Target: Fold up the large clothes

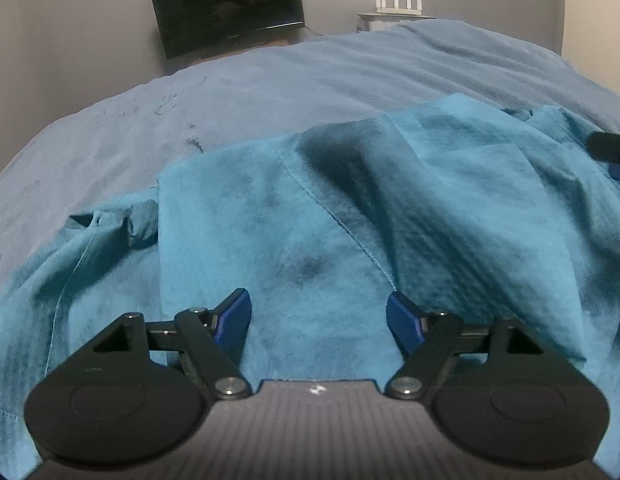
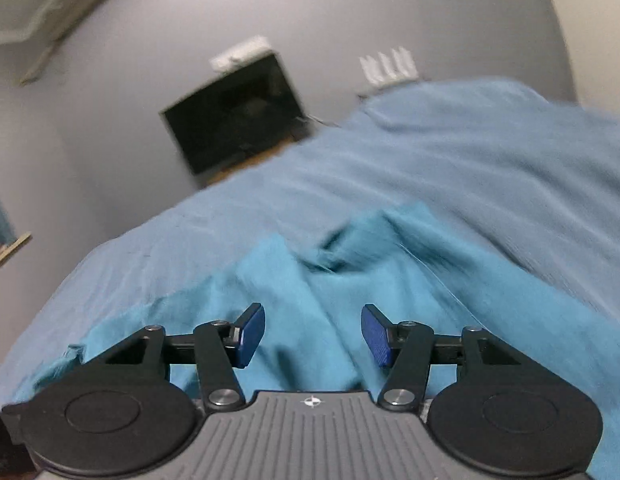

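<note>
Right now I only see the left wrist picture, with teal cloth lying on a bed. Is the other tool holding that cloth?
Observer: No. The right tool has its blue fingers apart, and the teal garment lies beneath them, not pinched.
Operator: Is anything above the black screen? My picture cuts it off.
Observer: Yes, a white box sits on the wall right above the black screen.
Operator: Anything else on that wall?
Observer: A pale unit is mounted high up, left of the screen. Blur hides what it is.
</note>
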A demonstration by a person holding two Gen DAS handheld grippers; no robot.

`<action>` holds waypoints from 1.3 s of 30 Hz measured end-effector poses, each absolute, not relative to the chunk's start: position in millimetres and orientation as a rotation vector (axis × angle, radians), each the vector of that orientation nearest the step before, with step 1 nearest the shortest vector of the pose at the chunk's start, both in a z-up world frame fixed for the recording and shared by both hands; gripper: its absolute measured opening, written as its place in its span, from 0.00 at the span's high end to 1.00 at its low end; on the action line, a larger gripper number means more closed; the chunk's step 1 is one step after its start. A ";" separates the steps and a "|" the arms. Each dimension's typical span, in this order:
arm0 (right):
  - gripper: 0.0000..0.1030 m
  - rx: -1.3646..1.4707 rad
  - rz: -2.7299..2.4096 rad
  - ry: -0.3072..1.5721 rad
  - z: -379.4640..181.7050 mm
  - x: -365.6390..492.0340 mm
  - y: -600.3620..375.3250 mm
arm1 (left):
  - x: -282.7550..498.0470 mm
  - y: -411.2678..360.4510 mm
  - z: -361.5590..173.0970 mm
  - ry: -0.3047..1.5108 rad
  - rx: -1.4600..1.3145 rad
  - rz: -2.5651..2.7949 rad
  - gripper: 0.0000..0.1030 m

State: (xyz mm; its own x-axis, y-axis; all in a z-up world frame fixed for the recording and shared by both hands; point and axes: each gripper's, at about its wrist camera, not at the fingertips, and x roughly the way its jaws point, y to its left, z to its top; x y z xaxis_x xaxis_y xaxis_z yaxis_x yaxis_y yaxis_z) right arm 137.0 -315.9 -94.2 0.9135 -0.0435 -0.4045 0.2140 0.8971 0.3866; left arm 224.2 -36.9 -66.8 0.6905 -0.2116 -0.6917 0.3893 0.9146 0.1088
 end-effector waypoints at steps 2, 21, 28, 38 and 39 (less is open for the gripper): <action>0.46 0.368 -0.083 0.428 -97.6 145.7 -306.1 | 223.8 -34.2 -68.0 0.741 0.241 -0.335 0.24; 0.29 0.457 -0.125 0.530 -122.4 107.1 -327.4 | 105.9 7.3 -38.1 0.820 0.141 -0.228 0.23; 0.28 0.517 -0.151 0.611 -124.5 80.7 -333.9 | 65.7 8.7 -25.9 0.793 0.207 -0.245 0.22; 0.17 0.728 -0.276 0.499 -92.6 0.4 -373.2 | 46.3 24.2 -14.7 0.801 0.134 -0.254 0.22; 0.16 0.750 -0.302 0.497 -90.3 -6.6 -378.2 | 45.4 26.0 -14.3 0.802 0.123 -0.257 0.22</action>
